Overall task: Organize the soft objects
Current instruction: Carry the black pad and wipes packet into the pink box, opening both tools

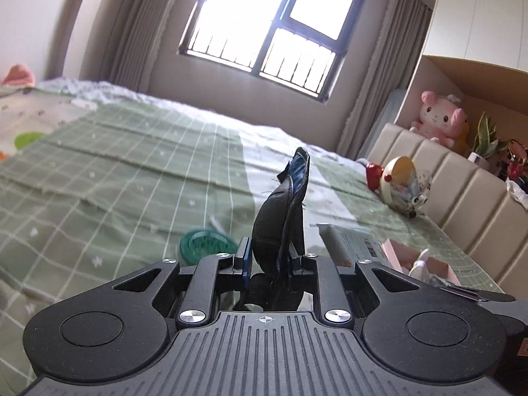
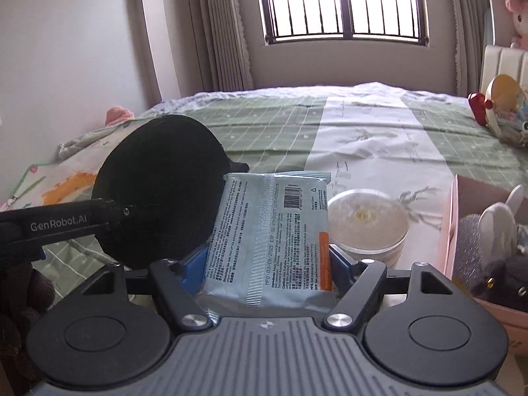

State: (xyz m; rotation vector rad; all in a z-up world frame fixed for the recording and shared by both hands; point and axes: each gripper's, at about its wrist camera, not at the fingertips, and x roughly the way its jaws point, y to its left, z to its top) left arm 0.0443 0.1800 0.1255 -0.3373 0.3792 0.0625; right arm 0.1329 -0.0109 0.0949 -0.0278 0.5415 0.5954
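My left gripper (image 1: 268,257) is shut on a black round soft pad (image 1: 280,217) with a blue inner face, held edge-on above the bed. In the right wrist view the same pad (image 2: 158,184) shows as a black disc at the left, with the left gripper's arm (image 2: 59,224) beside it. My right gripper (image 2: 265,264) is shut on a pale blue pack of wet wipes (image 2: 270,231), barcode side up. A pink box (image 2: 462,231) with plush toys stands at the right; it also shows in the left wrist view (image 1: 425,260).
The bed has a green checked cover (image 1: 132,171). A round white lidded tub (image 2: 368,224) sits behind the wipes. A green round object (image 1: 204,241) lies on the bed. A toy with a yellow round face (image 1: 401,181) lies by the padded headboard (image 1: 462,191).
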